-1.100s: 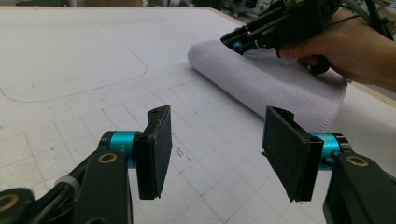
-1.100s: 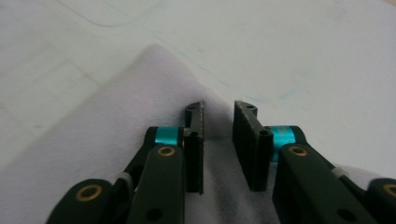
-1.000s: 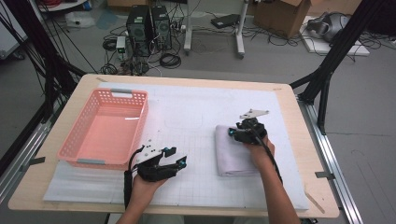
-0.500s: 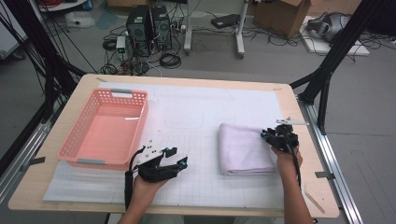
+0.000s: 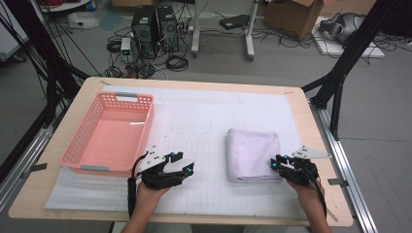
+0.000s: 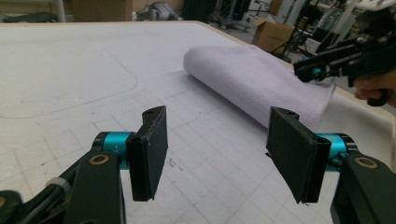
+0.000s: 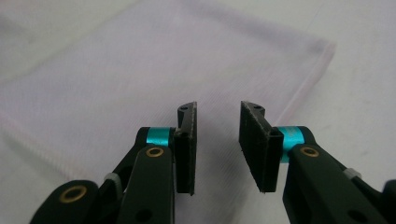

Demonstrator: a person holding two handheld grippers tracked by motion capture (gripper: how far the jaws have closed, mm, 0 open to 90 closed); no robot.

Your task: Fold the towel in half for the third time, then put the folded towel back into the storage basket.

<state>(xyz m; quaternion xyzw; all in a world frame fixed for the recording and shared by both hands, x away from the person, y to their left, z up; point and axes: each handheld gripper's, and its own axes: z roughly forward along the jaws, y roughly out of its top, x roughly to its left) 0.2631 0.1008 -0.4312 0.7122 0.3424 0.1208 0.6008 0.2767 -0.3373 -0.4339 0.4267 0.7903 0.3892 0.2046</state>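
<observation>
At the towel's (image 5: 253, 154) near right corner our right gripper (image 5: 275, 162) hovers, jaws apart; left gripper (image 5: 183, 163) (open, empty) idles. Closing high, we'd pinch only one layer.

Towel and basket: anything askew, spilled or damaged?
Nothing stands out. The towel lies folded and flat on the mat, edges fairly square. The basket sits upright and empty at the table's left. The right gripper is at the towel's near right corner, jaws open, nothing between them.
</observation>
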